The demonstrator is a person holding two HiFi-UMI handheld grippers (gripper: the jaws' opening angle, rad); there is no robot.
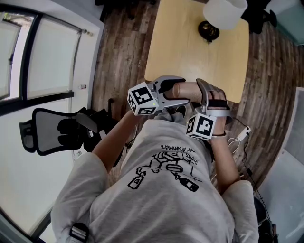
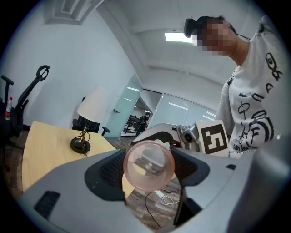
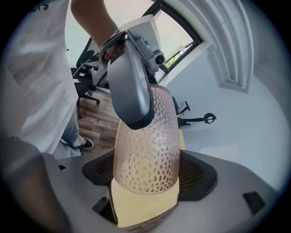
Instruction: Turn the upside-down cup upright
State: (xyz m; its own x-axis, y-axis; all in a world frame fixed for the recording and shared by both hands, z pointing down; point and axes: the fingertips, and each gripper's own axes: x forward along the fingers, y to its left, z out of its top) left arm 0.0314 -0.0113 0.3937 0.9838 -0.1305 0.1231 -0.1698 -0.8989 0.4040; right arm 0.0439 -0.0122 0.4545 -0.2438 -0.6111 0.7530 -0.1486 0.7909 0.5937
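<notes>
Pink dimpled plastic cup (image 3: 145,136) pinched between jaws of left gripper (image 2: 149,166) and right gripper (image 3: 145,172) | one grip should be eased before turning.

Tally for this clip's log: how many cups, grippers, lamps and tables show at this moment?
cup: 1
grippers: 2 (left gripper, right gripper, both shut on the cup)
lamp: 1
table: 1
Total: 5

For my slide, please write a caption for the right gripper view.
The pink dimpled cup, gripped by right claw and left claw.
</notes>
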